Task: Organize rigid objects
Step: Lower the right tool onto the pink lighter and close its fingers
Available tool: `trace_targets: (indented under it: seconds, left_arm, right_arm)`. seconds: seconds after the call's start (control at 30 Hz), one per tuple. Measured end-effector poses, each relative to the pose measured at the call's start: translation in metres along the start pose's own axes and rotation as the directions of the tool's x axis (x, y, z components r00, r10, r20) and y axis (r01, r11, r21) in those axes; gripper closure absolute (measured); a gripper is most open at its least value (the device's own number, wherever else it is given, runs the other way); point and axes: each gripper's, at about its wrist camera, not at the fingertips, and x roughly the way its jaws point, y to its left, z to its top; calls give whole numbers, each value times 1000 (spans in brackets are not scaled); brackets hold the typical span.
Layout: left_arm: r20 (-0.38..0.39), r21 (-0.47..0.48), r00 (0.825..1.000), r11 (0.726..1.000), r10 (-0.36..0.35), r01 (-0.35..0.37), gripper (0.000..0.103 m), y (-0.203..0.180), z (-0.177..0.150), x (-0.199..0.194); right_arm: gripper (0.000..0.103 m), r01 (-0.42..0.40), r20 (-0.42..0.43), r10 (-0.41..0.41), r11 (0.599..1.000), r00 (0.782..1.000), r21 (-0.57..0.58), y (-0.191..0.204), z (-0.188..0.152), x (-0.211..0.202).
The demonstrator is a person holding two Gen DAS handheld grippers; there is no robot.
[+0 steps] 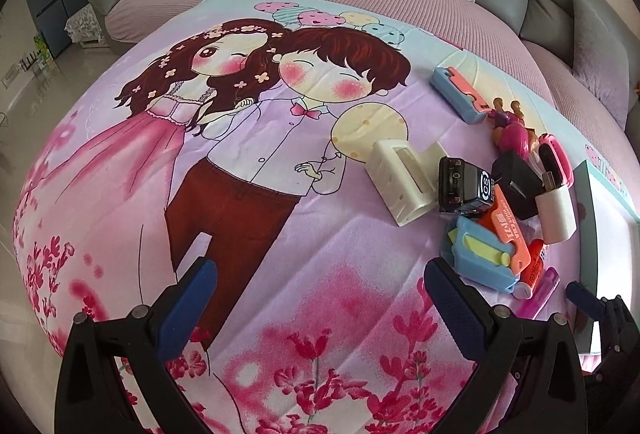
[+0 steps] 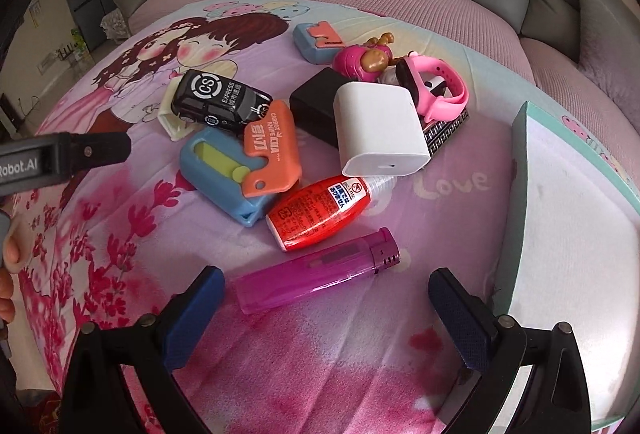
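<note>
Hovering right gripper (image 2: 326,308), jaws apart, over lighter (image 2: 316,276)

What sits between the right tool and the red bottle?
In the right wrist view, the purple lighter lies crosswise on the blanket, between the open right tool and the red bottle.
</note>
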Motion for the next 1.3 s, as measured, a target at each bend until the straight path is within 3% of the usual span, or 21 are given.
trace_targets:
  seconds: [0.13, 0.27, 0.5, 0.67, 0.87, 1.1, 1.17, 1.2, 1.3]
  left_arm:
    - [-24, -30, 999, 999, -45, 45, 0, 0, 8, 5]
    - [-44, -16, 998, 999, -42, 41, 0, -7, 15, 10]
    - [-30, 1, 999, 999, -43, 43, 0, -27, 35, 11]
    - [10, -25, 997, 997, -77, 78, 0, -30, 41, 11]
    - [53, 5, 997, 998, -58, 58, 0, -35, 42, 11]
    - [113, 109, 991, 992, -77, 65, 1, -56, 34, 5]
    - [89, 121, 992, 990, -84, 73, 11, -62, 34, 12]
    - [84, 127, 993, 989, -87, 76, 24, -64, 33, 14]
    - [92, 157, 992, 985, -91, 76, 29, -72, 32, 16]
  right_arm:
    - [4, -8, 8, 8, 1000, 1000, -13, -1, 0, 3]
    - [12, -3, 12, 3, 1000, 1000, 14, -2, 2, 3]
    - [19, 7, 35, -9, 999, 999, 51, -2, 1, 2]
    - [19, 15, 67, -18, 999, 998, 43, 1, 1, 4]
    - [19, 16, 77, -18, 999, 997, 38, 1, 3, 5]
    - [19, 9, 82, -12, 999, 997, 38, 0, 2, 3]
    - [19, 10, 82, -13, 999, 997, 36, 0, 2, 3]
    - [19, 10, 82, -13, 999, 997, 36, 0, 2, 3]
    - [19, 9, 82, -12, 999, 997, 37, -1, 2, 3]
